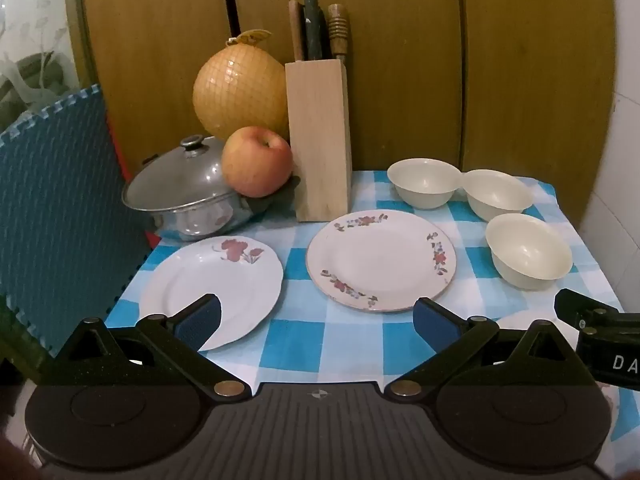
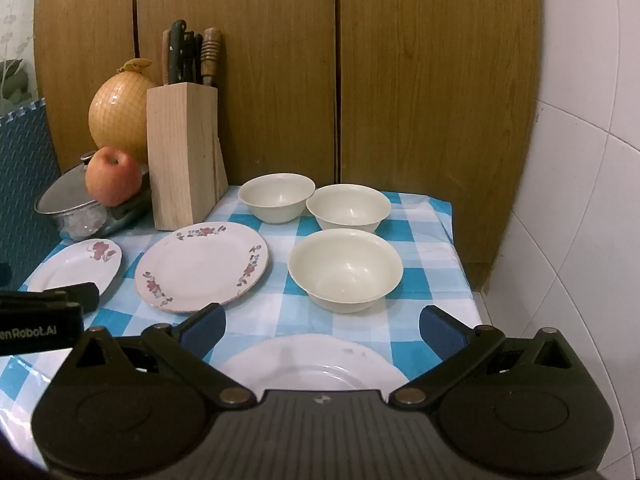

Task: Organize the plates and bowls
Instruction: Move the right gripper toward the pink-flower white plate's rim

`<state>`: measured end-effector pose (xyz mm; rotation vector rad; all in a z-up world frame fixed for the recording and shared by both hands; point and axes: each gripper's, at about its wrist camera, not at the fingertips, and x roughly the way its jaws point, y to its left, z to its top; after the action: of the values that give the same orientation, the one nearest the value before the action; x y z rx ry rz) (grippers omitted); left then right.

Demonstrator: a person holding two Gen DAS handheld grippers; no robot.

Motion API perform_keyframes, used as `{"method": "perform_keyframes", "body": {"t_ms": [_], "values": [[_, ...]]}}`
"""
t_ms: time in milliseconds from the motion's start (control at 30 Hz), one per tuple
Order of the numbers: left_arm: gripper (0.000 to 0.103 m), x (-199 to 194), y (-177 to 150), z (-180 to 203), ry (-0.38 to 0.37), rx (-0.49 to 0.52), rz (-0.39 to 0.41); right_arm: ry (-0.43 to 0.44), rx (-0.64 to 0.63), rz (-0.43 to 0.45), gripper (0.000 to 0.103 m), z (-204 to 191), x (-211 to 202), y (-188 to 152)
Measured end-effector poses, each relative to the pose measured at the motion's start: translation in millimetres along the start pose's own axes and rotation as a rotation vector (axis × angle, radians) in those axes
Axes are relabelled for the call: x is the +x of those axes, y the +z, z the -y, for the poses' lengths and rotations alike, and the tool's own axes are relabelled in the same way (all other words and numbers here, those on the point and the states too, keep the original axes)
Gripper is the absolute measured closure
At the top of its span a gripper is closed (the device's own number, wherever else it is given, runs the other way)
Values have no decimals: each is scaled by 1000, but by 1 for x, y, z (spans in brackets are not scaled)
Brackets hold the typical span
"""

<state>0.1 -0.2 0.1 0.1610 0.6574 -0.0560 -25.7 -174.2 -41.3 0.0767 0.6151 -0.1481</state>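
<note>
- Right claw (image 2: 322, 326) spread wide, empty, low over plain plate (image 2: 316, 364) at frame bottom
- Left claw (image 1: 318, 318) likewise spread, empty, above tabletop (image 1: 352, 344)
- Lettering "enRobot.AI" on left claw's side, lower left

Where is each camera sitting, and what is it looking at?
Left wrist view: sits on the left gripper, above the table's near left, facing the single-flower plate and garland plate; its open fingers and the right gripper's edge show.
Right wrist view: sits on the right gripper, over a plain plate, facing three bowls; its open fingers show.
Shared: plates, bowls, knife block, apple.
</note>
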Motion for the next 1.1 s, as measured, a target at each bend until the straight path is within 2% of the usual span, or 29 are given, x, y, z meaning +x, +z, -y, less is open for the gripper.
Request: {"method": "perform_keyframes", "body": {"t_ms": [567,1100], "values": [[0,4,-14,2,13,33,-9,3,1,0,6,-1,0,-2],[0,4,-12,4,14,43,-23,2,-3,0,6,-2,0,-3]]}}
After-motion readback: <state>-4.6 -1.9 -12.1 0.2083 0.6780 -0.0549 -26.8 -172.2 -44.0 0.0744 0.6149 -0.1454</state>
